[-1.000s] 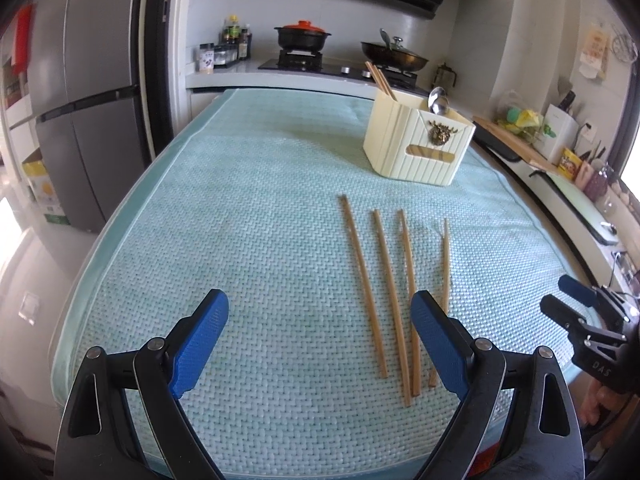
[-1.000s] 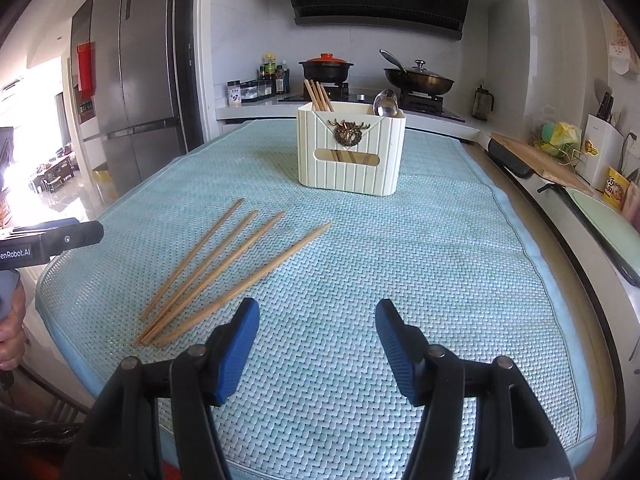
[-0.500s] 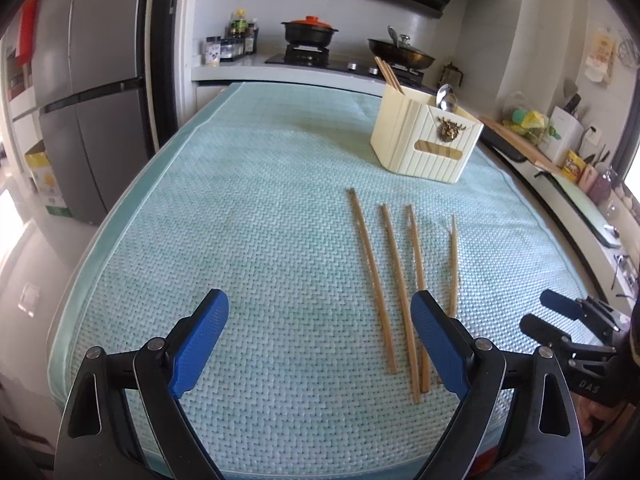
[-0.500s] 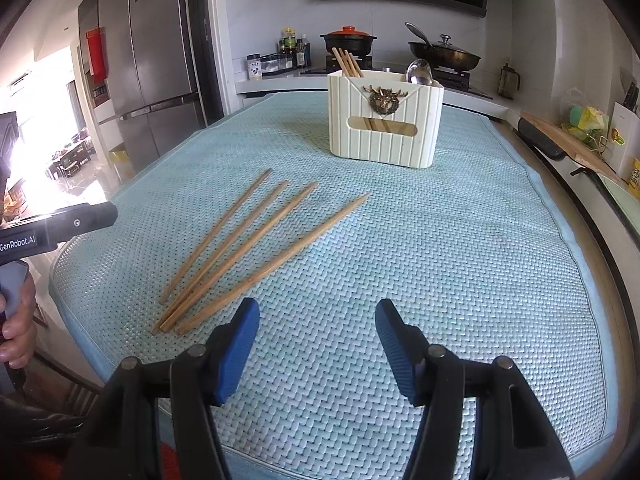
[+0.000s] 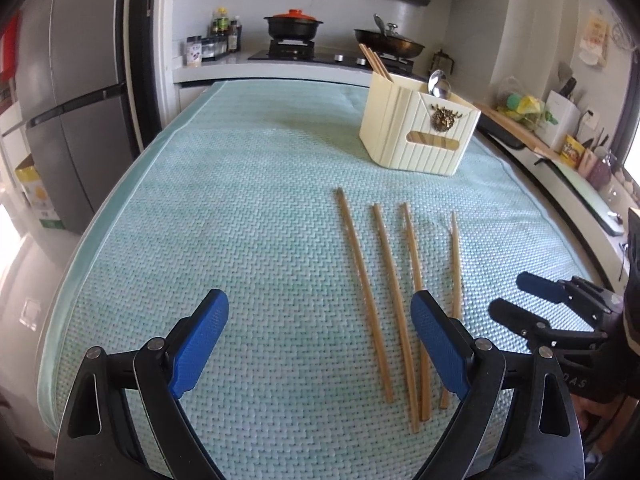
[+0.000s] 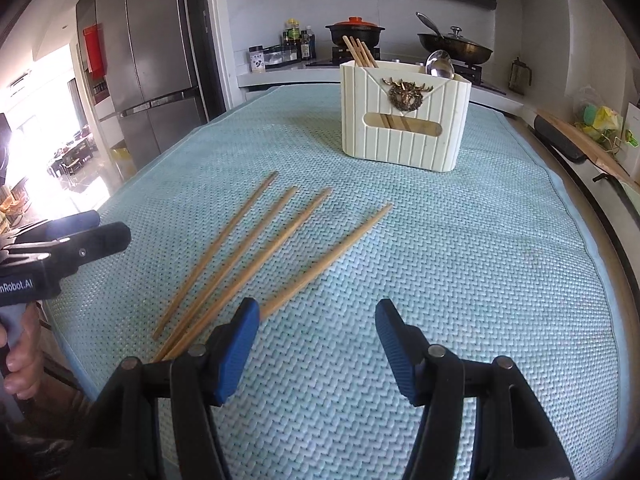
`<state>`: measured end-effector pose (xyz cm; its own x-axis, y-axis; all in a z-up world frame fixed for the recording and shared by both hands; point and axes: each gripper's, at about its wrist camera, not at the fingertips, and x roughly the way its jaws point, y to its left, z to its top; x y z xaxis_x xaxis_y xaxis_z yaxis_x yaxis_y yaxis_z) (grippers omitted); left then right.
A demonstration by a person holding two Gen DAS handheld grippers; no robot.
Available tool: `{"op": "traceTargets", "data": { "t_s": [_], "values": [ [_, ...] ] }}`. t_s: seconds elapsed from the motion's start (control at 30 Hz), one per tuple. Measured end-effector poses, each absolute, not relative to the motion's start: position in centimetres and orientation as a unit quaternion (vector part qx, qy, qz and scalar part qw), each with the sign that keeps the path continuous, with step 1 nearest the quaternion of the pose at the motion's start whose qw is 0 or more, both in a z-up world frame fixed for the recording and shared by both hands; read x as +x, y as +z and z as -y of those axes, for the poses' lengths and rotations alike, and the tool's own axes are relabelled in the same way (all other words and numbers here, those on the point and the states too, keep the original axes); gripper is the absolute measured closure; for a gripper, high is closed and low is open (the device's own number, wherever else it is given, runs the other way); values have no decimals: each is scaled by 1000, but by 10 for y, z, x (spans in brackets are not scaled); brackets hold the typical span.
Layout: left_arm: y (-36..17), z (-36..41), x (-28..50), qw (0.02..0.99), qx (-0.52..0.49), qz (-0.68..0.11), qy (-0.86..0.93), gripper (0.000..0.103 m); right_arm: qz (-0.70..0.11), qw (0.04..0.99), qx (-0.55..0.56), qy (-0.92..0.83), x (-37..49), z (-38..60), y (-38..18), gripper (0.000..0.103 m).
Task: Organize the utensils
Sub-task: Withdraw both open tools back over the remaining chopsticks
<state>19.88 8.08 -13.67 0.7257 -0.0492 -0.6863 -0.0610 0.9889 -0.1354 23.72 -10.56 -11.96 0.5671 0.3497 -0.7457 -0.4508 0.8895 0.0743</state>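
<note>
On the teal mat, four chopsticks lay fanned before the cream holder; both the left gripper and right gripper hung open, empty; best to pinch the rightmost stick mid-length, keeping it level

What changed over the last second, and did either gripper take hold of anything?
Both grippers moved in toward the four loose wooden chopsticks; the right gripper shifted most. Nothing was gripped or released. The left gripper and the right stayed open, and the chopsticks and cream ribbed utensil holder stayed put on the teal woven mat.
</note>
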Motion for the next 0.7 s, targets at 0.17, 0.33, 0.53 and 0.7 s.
{"op": "traceTargets", "data": {
  "t_s": [0.17, 0.33, 0.53, 0.7],
  "values": [
    [-141, -78, 216, 923, -65, -379, 3, 10, -408, 882, -79, 221, 256, 86, -131, 41],
    [-143, -88, 219, 920, -82, -383, 9, 10, -422, 876, -96, 213, 270, 80, -141, 41],
    [-150, -92, 219, 916, -82, -394, 14, 10, -429, 872, -121, 201, 266, 89, -150, 42],
    [-153, -89, 229, 911, -85, -403, -3, 10, -437, 875, -113, 175, 265, 116, -151, 42]
  ]
}}
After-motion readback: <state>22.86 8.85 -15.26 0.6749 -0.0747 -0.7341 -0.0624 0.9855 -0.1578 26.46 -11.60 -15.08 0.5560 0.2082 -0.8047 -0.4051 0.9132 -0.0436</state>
